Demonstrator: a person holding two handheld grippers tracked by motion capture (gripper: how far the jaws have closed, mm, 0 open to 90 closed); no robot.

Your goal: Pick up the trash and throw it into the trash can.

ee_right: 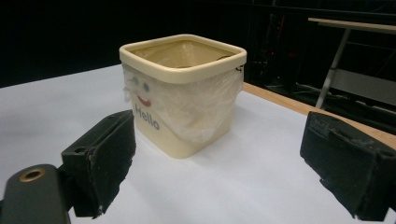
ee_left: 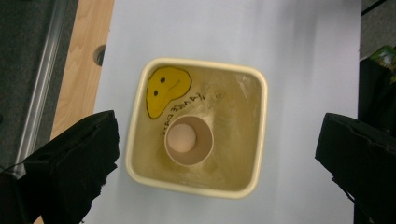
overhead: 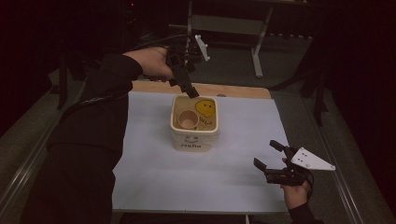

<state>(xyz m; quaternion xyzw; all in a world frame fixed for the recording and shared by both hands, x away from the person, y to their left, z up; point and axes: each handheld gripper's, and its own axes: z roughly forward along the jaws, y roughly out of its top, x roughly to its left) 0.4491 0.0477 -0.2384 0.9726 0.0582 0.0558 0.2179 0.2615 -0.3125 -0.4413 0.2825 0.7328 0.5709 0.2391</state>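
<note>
A cream square tub (overhead: 194,140) stands upright near the middle of the white sheet (overhead: 154,177) that covers the tabletop (overhead: 243,91). Its front bears a smiley and the word "Hello", and a clear plastic liner hangs over its rim on the side seen in the right gripper view. Inside the tub, an open round cup (ee_left: 189,140) stands on the bottom, close to one wall, with a pale ball-like thing (ee_left: 180,138) resting in it. A yellow smiley print (ee_left: 166,88) and some handwriting mark the inner wall beside the cup.

The left tongs (overhead: 190,91) hang over the tub's far rim, pointing down into it, jaws wide apart and empty. The right tongs (overhead: 271,156) sit low over the sheet, well apart from the tub on its right, jaws also spread and holding nothing.
</note>
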